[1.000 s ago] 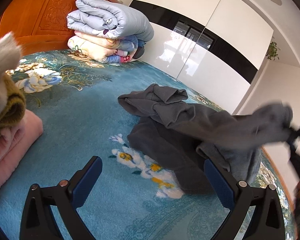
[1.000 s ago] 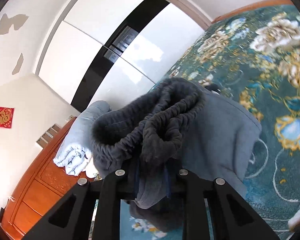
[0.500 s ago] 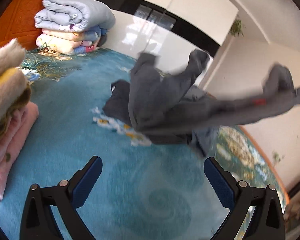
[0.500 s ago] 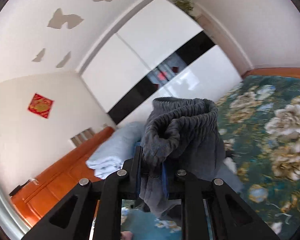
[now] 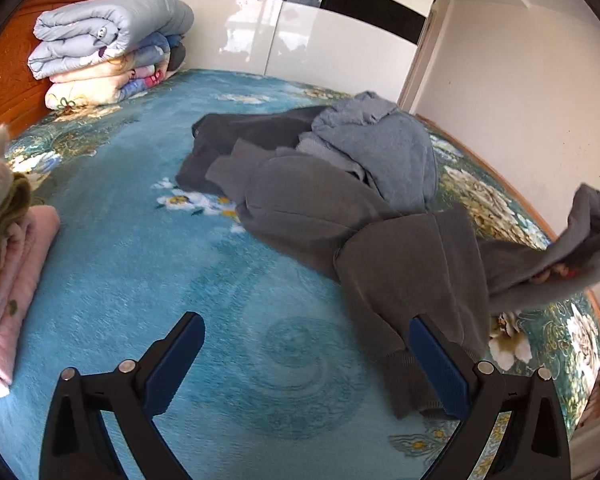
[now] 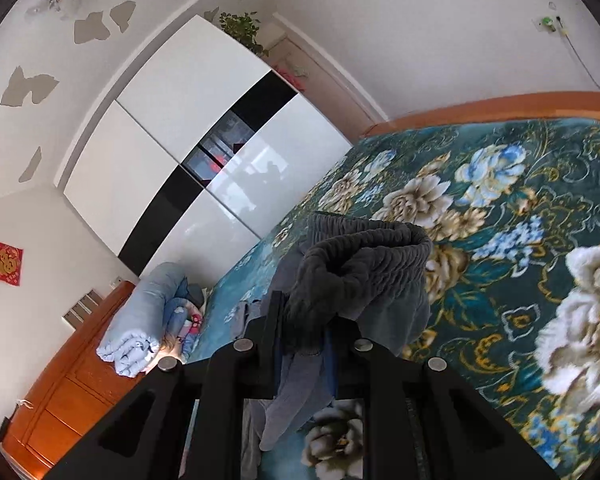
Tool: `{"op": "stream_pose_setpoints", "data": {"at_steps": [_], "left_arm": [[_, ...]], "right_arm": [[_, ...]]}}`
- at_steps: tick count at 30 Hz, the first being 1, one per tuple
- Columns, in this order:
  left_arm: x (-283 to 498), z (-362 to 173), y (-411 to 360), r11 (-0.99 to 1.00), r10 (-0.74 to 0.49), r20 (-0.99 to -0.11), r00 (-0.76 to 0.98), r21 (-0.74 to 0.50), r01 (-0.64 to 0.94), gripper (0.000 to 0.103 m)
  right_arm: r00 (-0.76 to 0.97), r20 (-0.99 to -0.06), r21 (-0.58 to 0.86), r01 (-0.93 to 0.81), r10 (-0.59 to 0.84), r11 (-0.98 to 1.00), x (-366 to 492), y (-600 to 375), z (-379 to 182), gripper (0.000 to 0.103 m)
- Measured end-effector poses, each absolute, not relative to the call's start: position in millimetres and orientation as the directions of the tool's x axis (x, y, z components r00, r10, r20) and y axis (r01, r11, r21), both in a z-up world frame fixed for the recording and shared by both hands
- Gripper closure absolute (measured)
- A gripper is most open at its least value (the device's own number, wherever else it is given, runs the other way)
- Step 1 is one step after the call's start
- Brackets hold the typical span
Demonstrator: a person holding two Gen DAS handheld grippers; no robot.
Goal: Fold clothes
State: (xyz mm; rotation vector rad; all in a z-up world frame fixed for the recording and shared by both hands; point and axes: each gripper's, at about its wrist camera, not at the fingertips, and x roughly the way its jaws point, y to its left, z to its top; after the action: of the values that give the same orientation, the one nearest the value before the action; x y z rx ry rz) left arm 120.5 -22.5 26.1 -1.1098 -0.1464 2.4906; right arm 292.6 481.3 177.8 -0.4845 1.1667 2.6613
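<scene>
Grey trousers, half-lifted off the bed

Our right gripper (image 6: 304,344) pinches the trousers (image 5: 412,264) waistband (probably); left gripper (image 5: 306,364) gapes empty. The bunched hold may slip, dropping them onto the pile (image 5: 372,152).

My right gripper (image 6: 302,344) pinches soft, ribbed grey knit trousers (image 6: 352,276). Beneath them, the bedspread (image 5: 140,264) looks plush and fuzzy; beyond it, the wardrobe doors (image 5: 300,36) shine glossy, the headboard (image 5: 4,80) polished wood.
</scene>
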Motion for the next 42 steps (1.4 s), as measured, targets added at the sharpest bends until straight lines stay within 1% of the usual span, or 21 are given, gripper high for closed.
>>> {"op": "stream_pose_setpoints", "data": {"at_steps": [1, 4, 5, 9, 12, 15, 19, 20, 21, 22, 23, 24, 25, 26, 27, 30, 32, 36, 39, 42], "left_arm": [[120.9, 23.3, -13.8, -0.905, 0.417, -0.702, -0.578, -0.264, -0.333, 0.0], [132.7, 19.3, 16.9, -0.871, 0.468, -0.721, -0.511, -0.279, -0.404, 0.0], [139.1, 18.7, 27.2, -0.863, 0.473, -0.724, -0.502, -0.266, -0.43, 0.0], [176.4, 18.0, 76.9, -0.8, 0.483, -0.732, -0.481, -0.146, -0.582, 0.0], [191.9, 10.4, 111.0, -0.769, 0.42, -0.752, -0.507, 0.001, -0.639, 0.0], [183.3, -5.0, 126.5, -0.794, 0.311, -0.788, -0.531, 0.092, -0.601, 0.0], [170.3, -11.9, 121.6, -0.83, 0.253, -0.798, -0.547, 0.111, -0.546, 0.001], [167.0, -12.1, 118.9, -0.838, 0.237, -0.799, -0.552, 0.119, -0.532, 0.006], [163.9, -12.0, 115.1, -0.845, 0.233, -0.803, -0.549, 0.112, -0.523, 0.012], [161.1, -10.8, 111.2, -0.85, 0.241, -0.807, -0.54, 0.092, -0.518, 0.014], [158.1, -11.1, 110.8, -0.852, 0.253, -0.808, -0.532, 0.074, -0.518, 0.023], [155.1, -11.6, 110.8, -0.853, 0.266, -0.809, -0.524, 0.056, -0.519, 0.038], [152.1, -12.0, 110.7, -0.854, 0.278, -0.81, -0.517, 0.039, -0.52, 0.047], [149.2, -12.5, 110.6, -0.854, 0.29, -0.81, -0.509, 0.021, -0.52, 0.063], [140.4, -6.0, 105.4, -0.855, 0.318, -0.81, -0.493, -0.021, -0.518, 0.067], [112.5, 15.3, 87.9, -0.849, 0.407, -0.8, -0.441, -0.152, -0.507, 0.073], [83.5, 40.3, 77.2, -0.854, 0.433, -0.782, -0.449, -0.196, -0.481, 0.074], [2.1, 100.3, 56.7, -0.864, 0.481, -0.716, -0.505, -0.291, -0.41, 0.074], [-59.8, 113.8, 51.1, -0.874, 0.482, -0.719, -0.5, -0.354, -0.333, 0.074], [-118.7, 99.2, 44.0, -0.844, 0.534, -0.721, -0.441, -0.486, -0.227, 0.074]], "right_arm": [[-0.924, -0.378, 0.667, -0.319, 0.063, -0.673, 300.6, 489.4, 180.4, 0.086], [-0.9, -0.432, 0.665, -0.362, 0.059, -0.654, 307.5, 503.3, 144.6, 0.086], [-0.897, -0.439, 0.671, -0.368, 0.055, -0.644, 310.0, 507.3, 132.1, 0.086], [-0.888, -0.458, 0.682, -0.382, 0.042, -0.624, 315.2, 516.4, 101.9, 0.085], [-0.884, -0.466, 0.667, -0.378, 0.037, -0.642, 321.8, 506.7, 96.3, 0.085], [-0.882, -0.471, 0.657, -0.372, 0.029, -0.656, 324.1, 503.7, 93.5, 0.084], [-0.881, -0.472, 0.662, -0.369, 0.02, -0.652, 332.1, 502.4, 87.1, 0.084], [-0.882, -0.472, 0.667, -0.369, 0.017, -0.648, 333.7, 503.2, 84.8, 0.084], [-0.882, -0.472, 0.672, -0.37, 0.014, -0.642, 334.6, 504.7, 81.6, 0.084], [-0.882, -0.472, 0.677, -0.371, 0.012, -0.635, 335.6, 506.0, 78.2, 0.084], [-0.882, -0.471, 0.682, -0.371, 0.009, -0.631, 336.1, 506.7, 75.8, 0.084], [-0.883, -0.47, 0.686, -0.369, 0.005, -0.627, 336.5, 507.4, 73.6, 0.083], [-0.883, -0.469, 0.69, -0.368, 0.002, -0.623, 336.9, 508.1, 71.4, 0.083], [-0.884, -0.468, 0.692, -0.367, 0.0, -0.622, 336.9, 508.5, 70.4, 0.083], [-0.884, -0.467, 0.692, -0.365, -0.001, -0.623, 337.5, 508.3, 70.5, 0.083], [-0.887, -0.462, 0.691, -0.349, -0.014, -0.633, 336.6, 509.8, 71.0, 0.083], [-0.887, -0.461, 0.686, -0.339, -0.023, -0.644, 334.3, 512.3, 72.0, 0.083], [-0.89, -0.455, 0.689, -0.329, -0.031, -0.645, 326.9, 520.4, 69.8, 0.083], [-0.889, -0.458, 0.687, -0.335, -0.026, -0.645, 319.8, 525.9, 65.3, 0.083], [-0.886, -0.463, 0.685, -0.342, -0.022, -0.644, 313.1, 531.2, 60.2, 0.083]]}}
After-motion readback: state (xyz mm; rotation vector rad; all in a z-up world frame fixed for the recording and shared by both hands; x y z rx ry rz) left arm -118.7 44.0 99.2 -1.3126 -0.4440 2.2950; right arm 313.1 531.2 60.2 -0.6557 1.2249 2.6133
